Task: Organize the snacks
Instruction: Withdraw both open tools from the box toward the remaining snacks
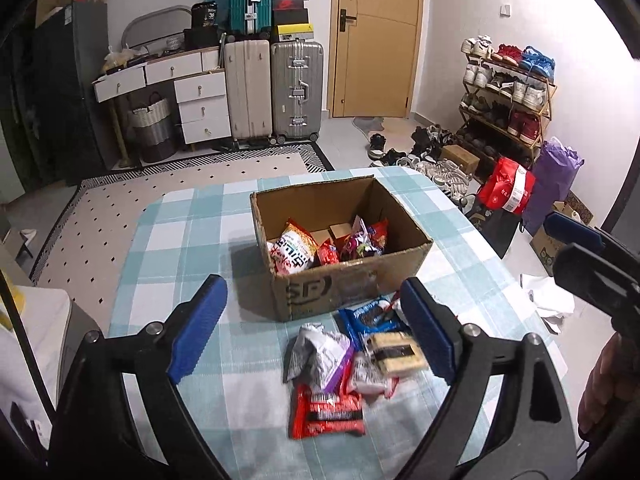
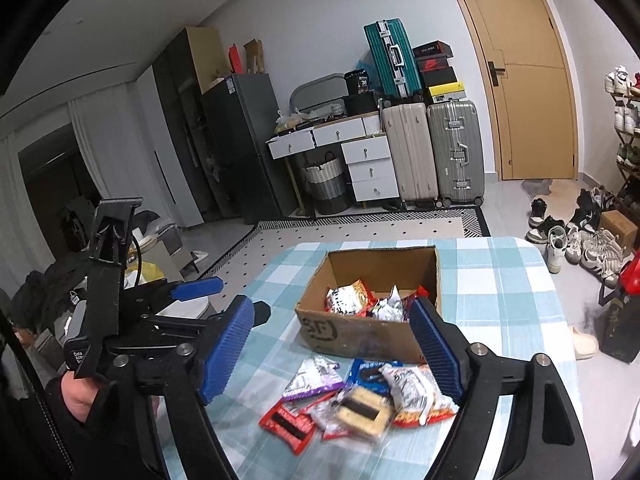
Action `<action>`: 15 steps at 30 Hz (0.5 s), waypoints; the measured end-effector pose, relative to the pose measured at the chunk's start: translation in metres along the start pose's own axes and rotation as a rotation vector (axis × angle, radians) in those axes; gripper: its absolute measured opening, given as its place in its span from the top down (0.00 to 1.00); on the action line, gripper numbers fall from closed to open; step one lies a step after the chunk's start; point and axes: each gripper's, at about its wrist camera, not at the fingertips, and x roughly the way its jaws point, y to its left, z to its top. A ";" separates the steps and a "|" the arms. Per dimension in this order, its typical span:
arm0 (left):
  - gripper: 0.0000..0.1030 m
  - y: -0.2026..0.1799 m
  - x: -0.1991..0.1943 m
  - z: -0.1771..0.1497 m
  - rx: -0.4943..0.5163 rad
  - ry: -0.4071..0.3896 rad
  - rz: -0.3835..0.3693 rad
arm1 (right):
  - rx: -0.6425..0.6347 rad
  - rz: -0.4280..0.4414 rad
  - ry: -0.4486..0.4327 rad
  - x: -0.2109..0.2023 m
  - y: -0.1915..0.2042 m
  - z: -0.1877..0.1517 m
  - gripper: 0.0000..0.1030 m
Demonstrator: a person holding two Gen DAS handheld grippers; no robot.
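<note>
On the blue-and-white checked surface (image 1: 192,240), your open brown cardboard box (image 1: 340,256) already holds several snack packets, while a loose pile of snack packets (image 1: 340,368) lies just in front of it. Your left gripper (image 1: 312,332) hangs above that pile, jaws spread wide and holding nothing. Your right gripper (image 2: 336,352) hovers over the same pile, equally wide and empty.
</note>
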 end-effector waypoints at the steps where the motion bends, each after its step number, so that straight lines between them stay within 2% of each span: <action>1: 0.10 0.000 -0.006 -0.005 -0.003 -0.006 0.003 | -0.003 0.000 -0.002 -0.003 0.002 -0.003 0.19; 4: 0.01 0.002 -0.019 -0.019 -0.018 -0.024 0.017 | -0.004 0.005 -0.003 -0.012 0.007 -0.011 0.18; 15: 0.01 0.007 -0.029 -0.064 -0.064 -0.006 0.064 | 0.045 0.007 0.029 -0.025 0.011 -0.048 0.17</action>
